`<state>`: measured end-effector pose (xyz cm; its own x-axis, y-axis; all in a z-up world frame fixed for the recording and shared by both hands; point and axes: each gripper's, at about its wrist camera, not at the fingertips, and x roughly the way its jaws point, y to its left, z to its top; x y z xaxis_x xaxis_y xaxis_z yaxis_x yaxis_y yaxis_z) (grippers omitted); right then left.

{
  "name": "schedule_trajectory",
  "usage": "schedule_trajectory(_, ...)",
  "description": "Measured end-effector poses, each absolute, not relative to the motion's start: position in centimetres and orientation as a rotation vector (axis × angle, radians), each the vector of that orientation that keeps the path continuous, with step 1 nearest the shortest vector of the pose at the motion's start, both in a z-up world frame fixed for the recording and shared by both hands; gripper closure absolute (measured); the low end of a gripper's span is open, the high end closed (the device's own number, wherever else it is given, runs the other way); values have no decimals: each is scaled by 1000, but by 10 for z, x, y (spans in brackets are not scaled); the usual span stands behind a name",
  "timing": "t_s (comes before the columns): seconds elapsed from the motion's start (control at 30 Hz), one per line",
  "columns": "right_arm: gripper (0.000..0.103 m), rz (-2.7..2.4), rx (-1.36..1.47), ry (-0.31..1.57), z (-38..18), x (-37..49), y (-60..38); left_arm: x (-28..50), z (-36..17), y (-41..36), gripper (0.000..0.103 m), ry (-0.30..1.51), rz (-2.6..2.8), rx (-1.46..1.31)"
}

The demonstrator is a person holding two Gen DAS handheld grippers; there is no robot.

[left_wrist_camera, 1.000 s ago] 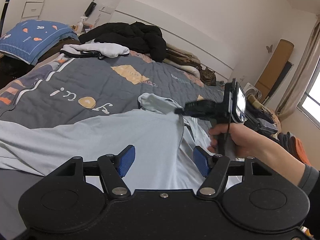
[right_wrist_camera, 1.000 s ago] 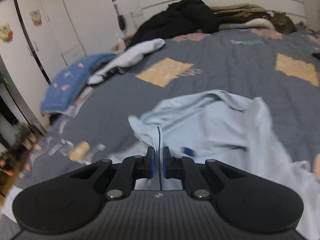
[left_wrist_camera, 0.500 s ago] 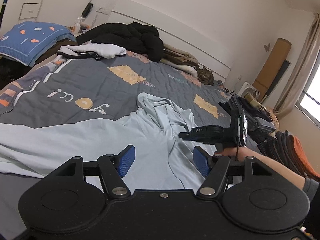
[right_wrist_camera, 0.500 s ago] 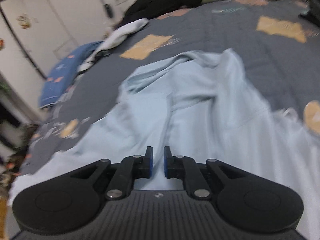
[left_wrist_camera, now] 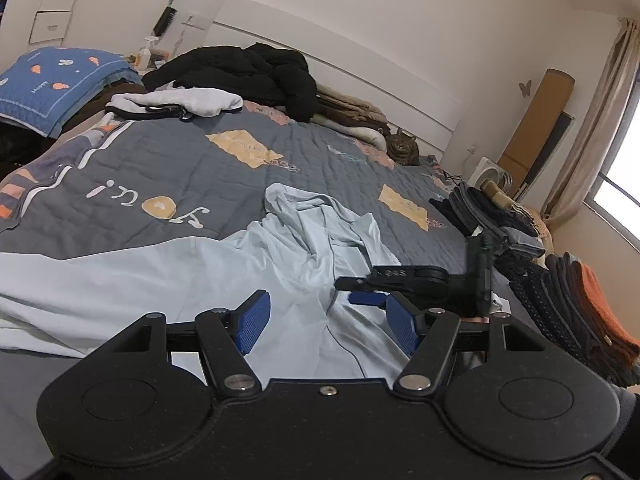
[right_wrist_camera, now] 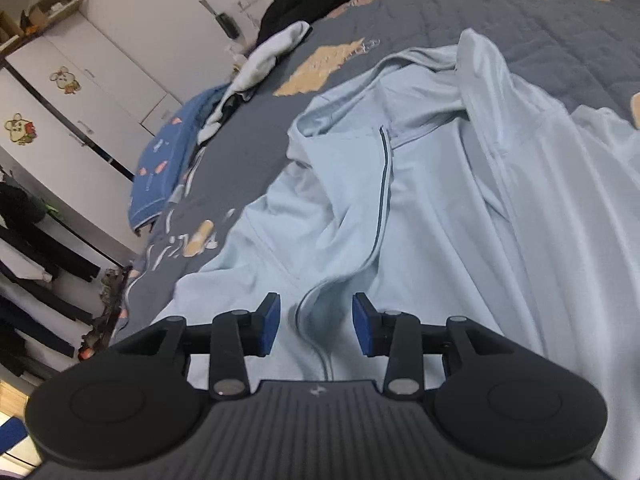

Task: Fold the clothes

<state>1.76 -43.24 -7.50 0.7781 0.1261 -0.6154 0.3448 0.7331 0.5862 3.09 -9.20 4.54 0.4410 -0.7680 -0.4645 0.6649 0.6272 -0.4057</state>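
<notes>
The right gripper (right_wrist_camera: 316,324) has its jaws parting, blue pads clear of the cloth on both sides, so it grips nothing; the zip edge of the light blue hooded jacket (right_wrist_camera: 420,208) runs up between them. The left gripper (left_wrist_camera: 324,320) hangs over the same garment with its jaws spread and nothing between the pads. The jacket lies rumpled on the grey quilt (left_wrist_camera: 180,168), hood bunched toward the headboard and one long sleeve trailing off to the left

The step in hand looks like letting go of the front panel and getting ready to flatten it. To do it well, I would let the pads come fully clear before lifting away, so the zip edge is not dragged along, then smooth the creased chest and hood before any fold is made

The left wrist view alone shows the right gripper from outside, low over the jacket's front, plus a tabby cat (left_wrist_camera: 404,148) by the headboard, a black coat (left_wrist_camera: 248,72) and stacked folded clothes (left_wrist_camera: 560,292) at the right edge. The right wrist view alone shows the dark zip line (right_wrist_camera: 384,184) and the white wardrobe (right_wrist_camera: 80,100)
</notes>
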Motion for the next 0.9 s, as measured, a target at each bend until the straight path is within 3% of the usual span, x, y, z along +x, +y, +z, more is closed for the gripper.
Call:
schedule_trajectory(0.3, 64, -24, 550, 755, -42, -96, -357, 20, 50, -98, 40, 654, -931, -154)
schedule_trajectory(0.63, 64, -91, 532, 821, -74, -154, -306, -10, 66, -104, 39, 608, -982, -149)
schedule_trajectory(0.7, 68, -91, 522, 834, -81, -152, -298, -14, 68, -104, 37, 598, -985, -142)
schedule_trajectory(0.73, 76, -112, 524, 847, -83, -152, -297, -16, 69, -105, 36, 595, -987, -140)
schedule_trajectory(0.77, 95, -133, 526, 860, -86, -153, -296, -17, 69, -106, 36, 594, -989, -138)
schedule_trajectory(0.8, 101, -139, 538, 853, -85, -154, -297, -18, 69, -106, 36, 592, -990, -137)
schedule_trajectory(0.9, 101, -136, 567, 791, -72, -164, -300, -18, 69, -107, 36, 589, -990, -129)
